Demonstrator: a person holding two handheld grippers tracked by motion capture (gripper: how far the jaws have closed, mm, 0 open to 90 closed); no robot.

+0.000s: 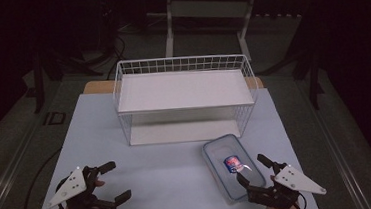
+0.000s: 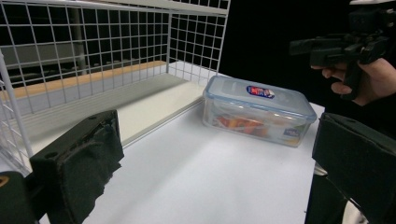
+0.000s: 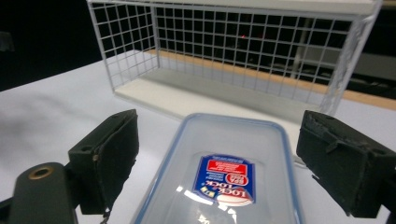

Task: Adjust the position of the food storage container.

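Grippers wide open around a lidded food box

Table [image 1: 169,181] first: a pale sheet covers it, with a wooden edge showing behind. At its far middle stands a white wire rack [image 1: 185,97] with a flat white upper shelf and a white base board, its open front facing the person.

Just in front of the rack's right corner lies a clear plastic food container [image 1: 227,166], lid on, with a blue rim and a red-and-blue label on top. In the left gripper view the container [image 2: 259,111] shows orange contents through its side wall; what they are cannot be told.

The right gripper [image 1: 254,172] sits at the container's near end, its jaws spread wide to either side of the lid without touching it; in the right gripper view the container [image 3: 224,177] lies between the black pads.

The left gripper [image 1: 113,180] rests well apart at the table's near left, jaws equally wide, nothing between them.
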